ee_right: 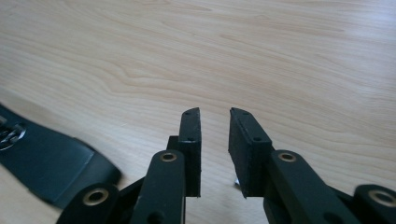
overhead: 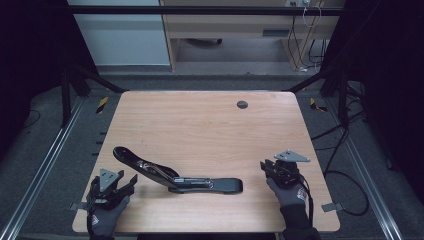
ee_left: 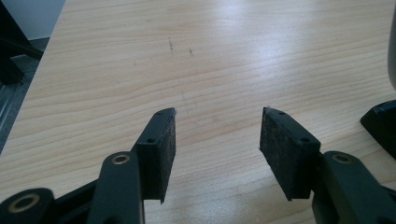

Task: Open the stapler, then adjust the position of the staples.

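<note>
Between the two grippers lies the black stapler (overhead: 177, 175) — untouched. Left gripper (ee_left: 217, 135) is spread wide, right gripper (ee_right: 215, 140) parted narrowly, both empty — approach low, squarely over its ends.

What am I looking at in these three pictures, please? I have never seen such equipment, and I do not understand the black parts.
A person in dark gloves holds one tool in each hand: the left hand-held gripper and the right hand-held gripper, each with two black jaws. The high view looks down on the light wooden table from above. The other two pictures come from cameras riding on each gripper, looking along its jaws. On the table lies a long black hinged tool with metal parts, half unfolded, between the two grippers. Both grippers are open and hold nothing; bare wood shows between their pads.
</note>
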Demonstrator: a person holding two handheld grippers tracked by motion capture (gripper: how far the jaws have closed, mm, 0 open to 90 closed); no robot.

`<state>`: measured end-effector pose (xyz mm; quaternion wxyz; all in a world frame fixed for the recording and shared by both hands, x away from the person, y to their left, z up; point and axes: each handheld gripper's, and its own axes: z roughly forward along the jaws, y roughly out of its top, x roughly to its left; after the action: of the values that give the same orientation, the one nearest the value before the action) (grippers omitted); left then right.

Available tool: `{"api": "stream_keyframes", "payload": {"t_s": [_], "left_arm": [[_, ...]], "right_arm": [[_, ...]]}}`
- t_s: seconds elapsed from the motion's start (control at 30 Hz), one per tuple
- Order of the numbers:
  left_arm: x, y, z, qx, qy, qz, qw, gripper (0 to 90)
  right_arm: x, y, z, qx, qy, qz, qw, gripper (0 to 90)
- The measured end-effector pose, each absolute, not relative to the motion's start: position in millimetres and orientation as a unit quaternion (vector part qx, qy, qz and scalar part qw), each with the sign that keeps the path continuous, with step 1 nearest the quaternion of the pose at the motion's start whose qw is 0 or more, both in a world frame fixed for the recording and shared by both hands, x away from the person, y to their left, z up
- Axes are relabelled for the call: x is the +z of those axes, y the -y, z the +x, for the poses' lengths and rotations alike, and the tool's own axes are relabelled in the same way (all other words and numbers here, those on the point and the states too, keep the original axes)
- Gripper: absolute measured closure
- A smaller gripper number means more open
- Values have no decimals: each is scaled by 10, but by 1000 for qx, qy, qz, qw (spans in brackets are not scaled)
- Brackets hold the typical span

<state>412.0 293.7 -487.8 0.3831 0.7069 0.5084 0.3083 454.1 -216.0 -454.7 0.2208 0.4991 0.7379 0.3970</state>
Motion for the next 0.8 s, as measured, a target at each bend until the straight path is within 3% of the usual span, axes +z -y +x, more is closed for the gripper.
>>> {"api": "stream_keyframes", "payload": {"t_s": [0.8], "left_arm": [[-4902, -2979, 4105, 312, -523, 699, 375, 492]], "right_arm": [[-4743, 2321, 4858, 313, -752, 540, 212, 754]]}}
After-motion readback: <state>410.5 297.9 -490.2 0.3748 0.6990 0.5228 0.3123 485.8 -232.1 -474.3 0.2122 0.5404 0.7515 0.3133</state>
